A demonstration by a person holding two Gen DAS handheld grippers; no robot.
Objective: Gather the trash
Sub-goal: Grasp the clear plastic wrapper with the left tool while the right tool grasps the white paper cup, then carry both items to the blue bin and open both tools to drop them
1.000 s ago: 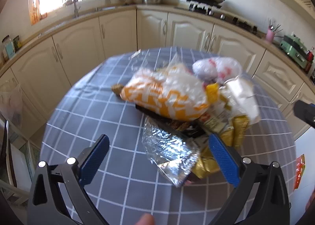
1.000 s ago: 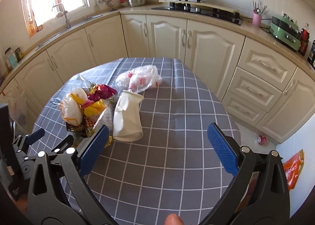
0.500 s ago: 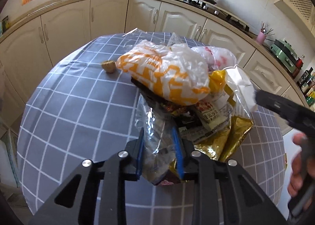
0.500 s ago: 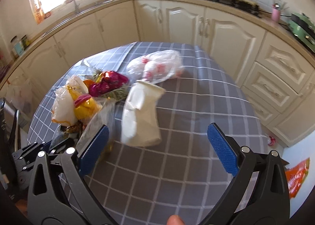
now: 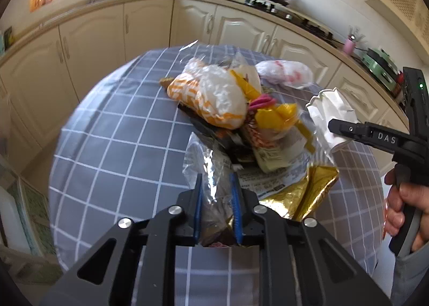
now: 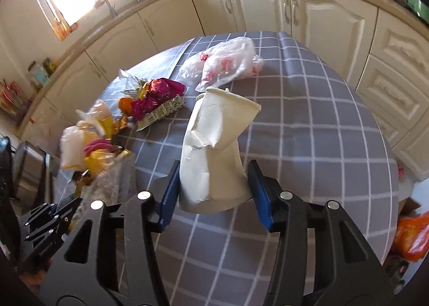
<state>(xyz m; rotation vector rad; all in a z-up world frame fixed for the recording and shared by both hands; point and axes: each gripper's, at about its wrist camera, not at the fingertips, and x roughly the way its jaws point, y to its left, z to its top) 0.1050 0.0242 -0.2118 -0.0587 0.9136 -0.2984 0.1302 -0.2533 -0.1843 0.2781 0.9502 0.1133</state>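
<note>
Left wrist view shows the left gripper point(image 5: 216, 198) closing, its pads already pinching a clear foil-lined wrapper point(image 5: 206, 164) at the near edge of the trash pile point(image 5: 241, 118) on the bench point(image 5: 112, 140). Right wrist view shows the right gripper point(image 6: 213, 193) closing around a crushed paper cup point(image 6: 214, 150) lying beside the pile, with the pads not yet clearly pressing. Complete both closures before lifting, grip the cup low and gently to avoid further collapse, and raise the wrapper slowly so neighbouring packets do not drag.
</note>
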